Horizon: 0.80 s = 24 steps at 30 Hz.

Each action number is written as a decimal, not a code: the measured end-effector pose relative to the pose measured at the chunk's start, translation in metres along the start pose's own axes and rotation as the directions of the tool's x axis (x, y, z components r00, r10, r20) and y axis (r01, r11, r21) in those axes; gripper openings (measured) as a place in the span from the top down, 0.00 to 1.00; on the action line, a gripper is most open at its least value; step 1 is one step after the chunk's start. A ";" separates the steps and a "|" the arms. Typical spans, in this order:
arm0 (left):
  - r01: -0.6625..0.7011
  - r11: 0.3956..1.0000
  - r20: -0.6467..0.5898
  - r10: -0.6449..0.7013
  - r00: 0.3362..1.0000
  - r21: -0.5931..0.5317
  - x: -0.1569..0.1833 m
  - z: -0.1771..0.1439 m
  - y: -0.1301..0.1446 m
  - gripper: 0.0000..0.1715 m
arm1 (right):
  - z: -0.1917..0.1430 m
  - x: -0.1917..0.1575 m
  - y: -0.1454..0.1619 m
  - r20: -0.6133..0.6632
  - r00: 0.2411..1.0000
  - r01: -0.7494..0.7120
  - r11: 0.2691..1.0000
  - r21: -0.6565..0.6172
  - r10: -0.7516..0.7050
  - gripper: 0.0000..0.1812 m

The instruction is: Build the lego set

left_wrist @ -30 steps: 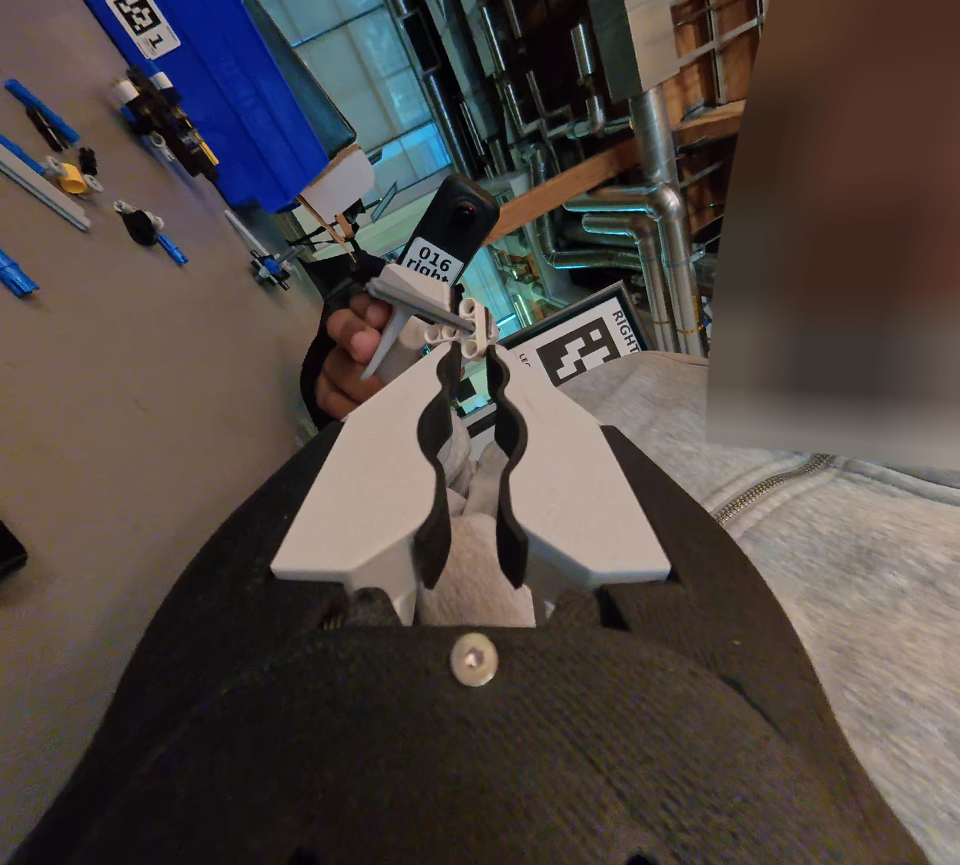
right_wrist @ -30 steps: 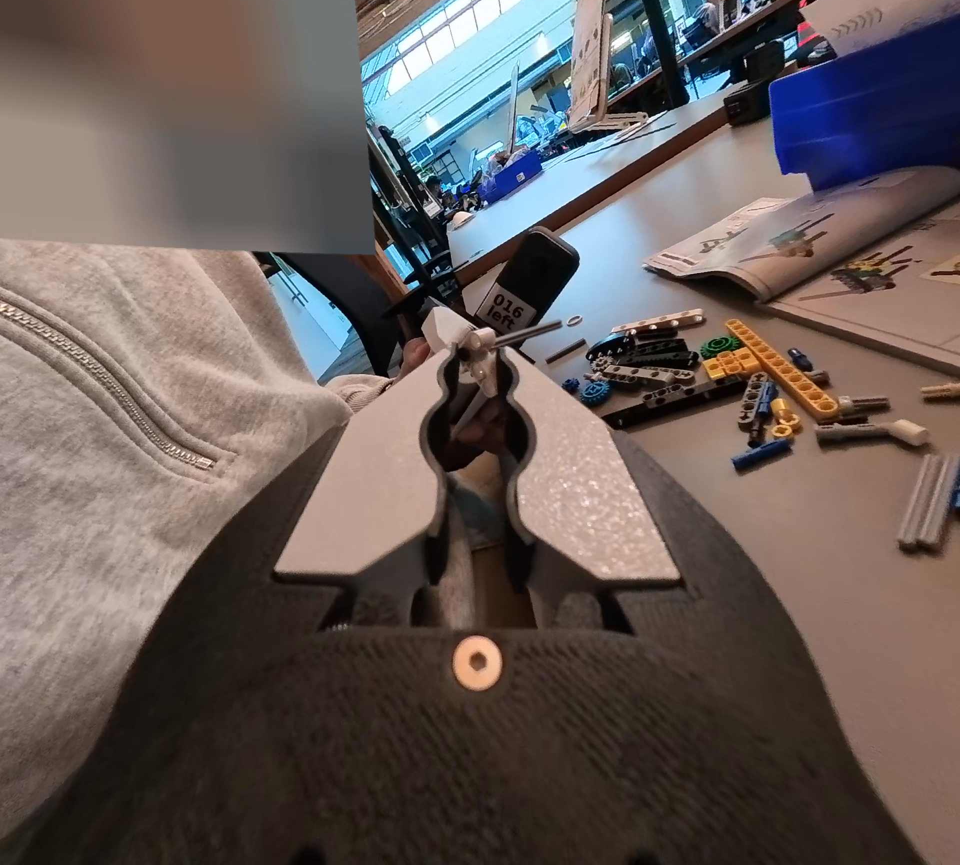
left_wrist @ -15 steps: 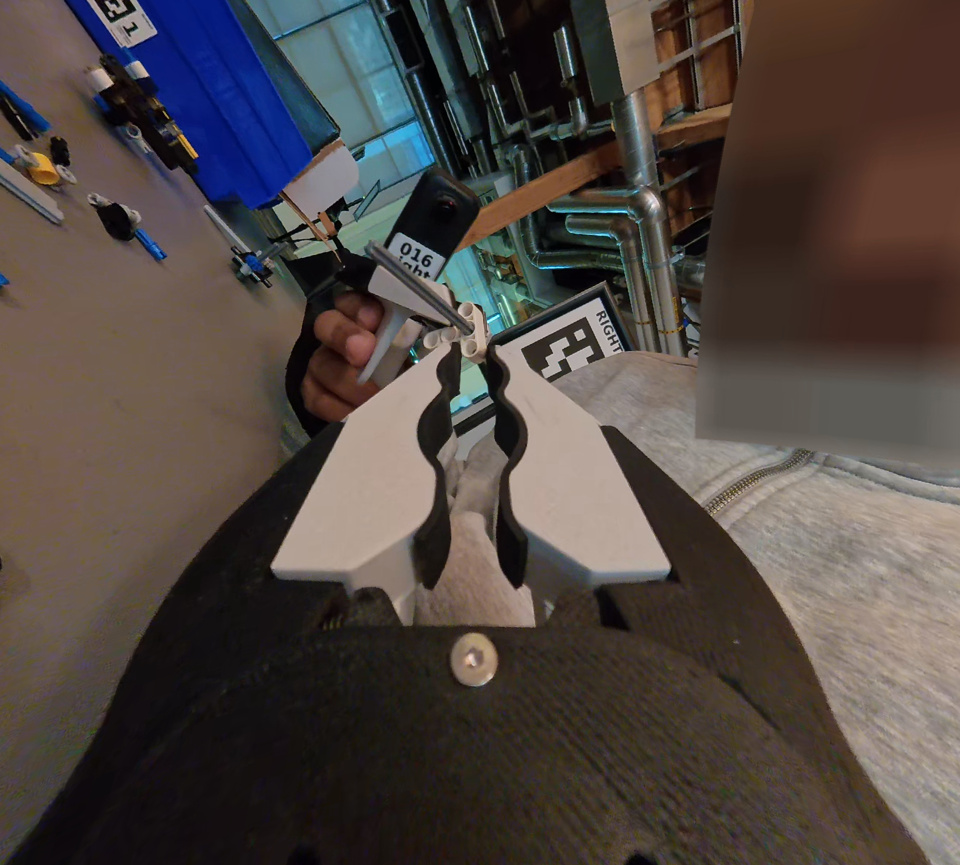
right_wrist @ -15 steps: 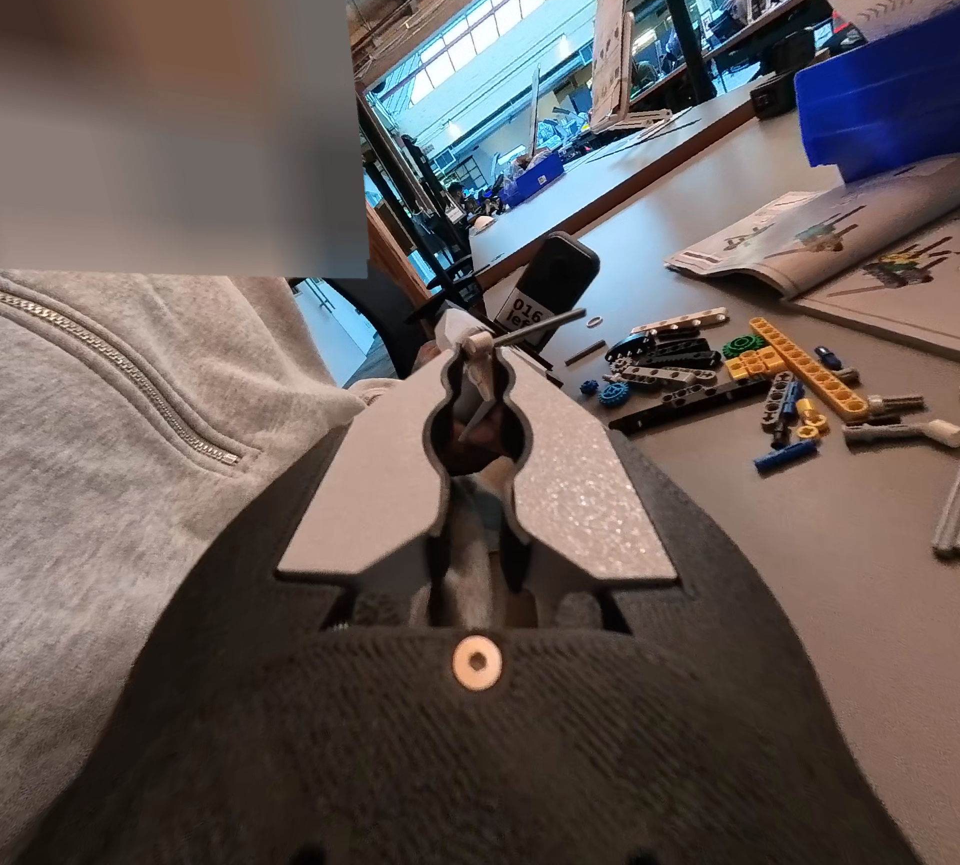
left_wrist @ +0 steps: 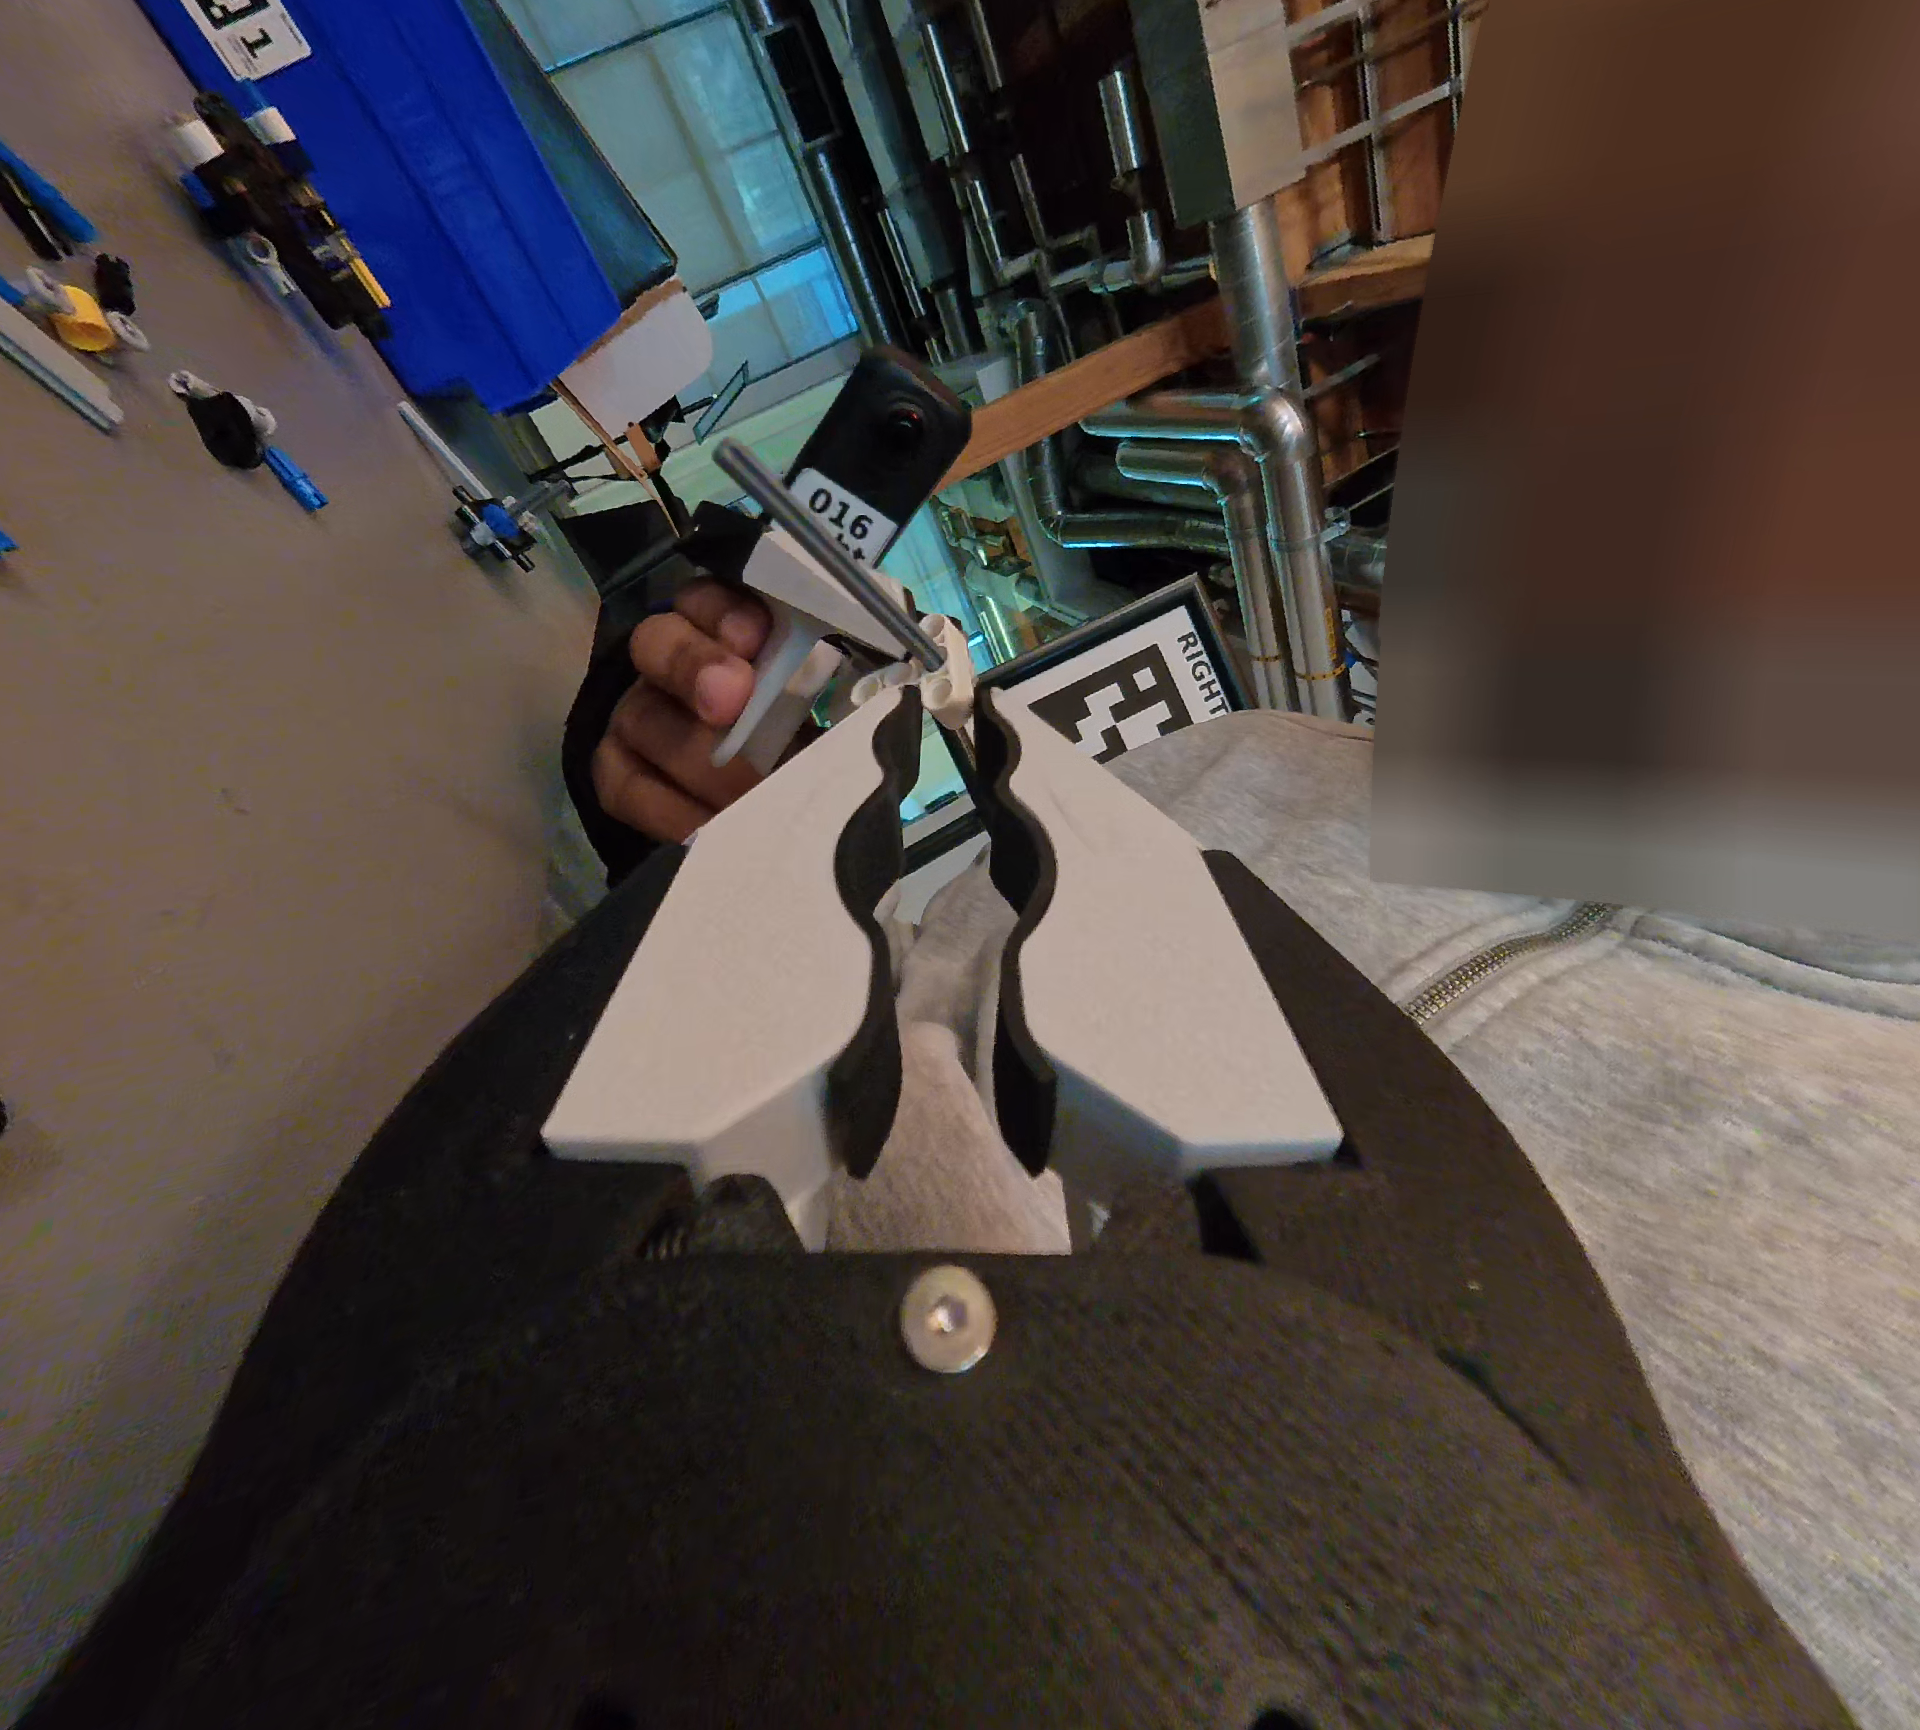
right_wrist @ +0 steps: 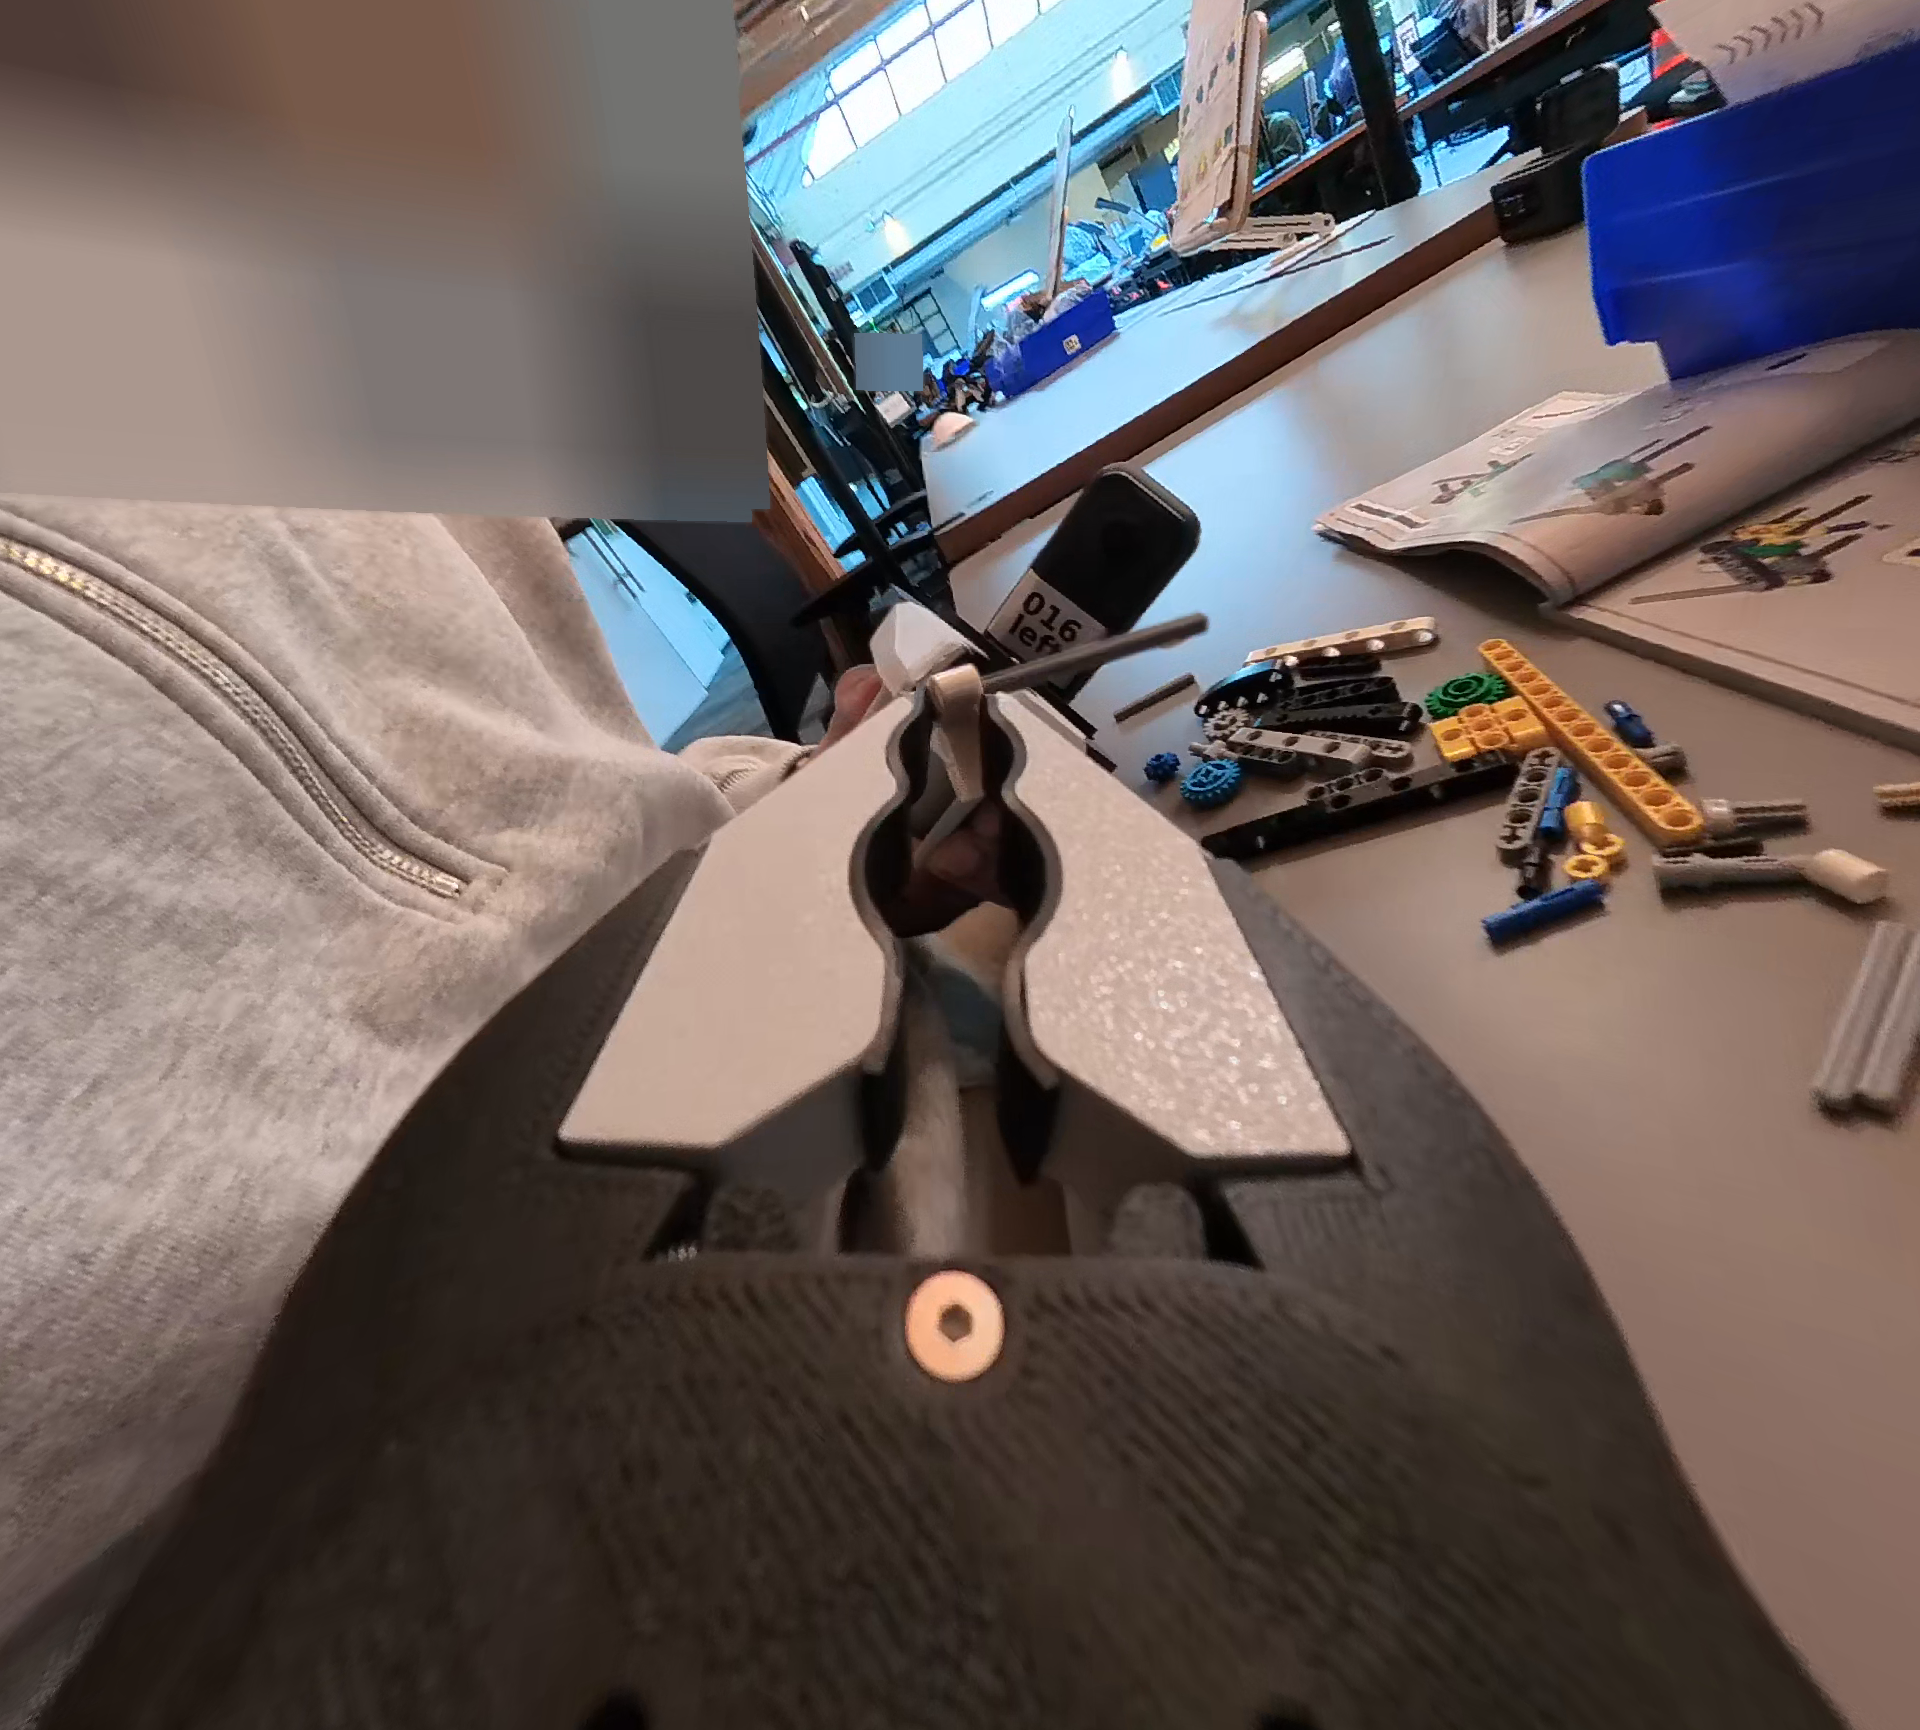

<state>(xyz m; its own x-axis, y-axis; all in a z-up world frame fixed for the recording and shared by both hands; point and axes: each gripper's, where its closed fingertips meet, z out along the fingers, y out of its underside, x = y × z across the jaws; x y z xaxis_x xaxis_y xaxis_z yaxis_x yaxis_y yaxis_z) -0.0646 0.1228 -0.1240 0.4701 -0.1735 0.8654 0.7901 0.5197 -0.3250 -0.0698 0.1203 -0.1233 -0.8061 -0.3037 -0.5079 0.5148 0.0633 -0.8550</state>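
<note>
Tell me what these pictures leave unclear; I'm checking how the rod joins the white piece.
- Joint: in the left wrist view the gray rod meets the white piece, too small to judge seating.
- Grip: in the right wrist view the right gripper fingertips hide it.
- Booklet: cut off by the right edge.

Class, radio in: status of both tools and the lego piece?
Left tool shut on white connector. Right tool shut on the same connector, grey axle through it. Both held off the table; nothing blocking.

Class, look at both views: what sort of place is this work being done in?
Probably a large shared workshop or lab: exposed metal pipes overhead, long tables with equipment beyond, and lego parts beside an instruction booklet.
</note>
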 end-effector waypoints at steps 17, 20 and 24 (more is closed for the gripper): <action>0.086 0.993 0.003 -0.087 0.996 0.075 -0.008 -0.007 -0.012 0.96 | 0.002 0.012 -0.004 -0.042 0.998 -0.051 0.998 0.041 0.053 0.88; 0.081 0.994 0.011 -0.082 0.997 0.077 -0.009 -0.007 -0.012 0.96 | 0.000 0.014 -0.006 -0.046 0.997 -0.060 0.997 0.056 0.063 0.86; 0.047 0.995 0.052 -0.051 0.997 0.082 -0.012 -0.008 -0.013 0.97 | -0.001 0.018 -0.005 -0.061 0.995 -0.072 0.996 0.062 0.076 0.85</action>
<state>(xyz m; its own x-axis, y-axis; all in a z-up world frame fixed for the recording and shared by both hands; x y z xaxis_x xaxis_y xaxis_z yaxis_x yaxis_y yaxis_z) -0.0774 0.1111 -0.1329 0.4079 -0.1566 0.8995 0.7763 0.5780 -0.2514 -0.0870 0.1154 -0.1278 -0.7812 -0.2391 -0.5766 0.5884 0.0263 -0.8081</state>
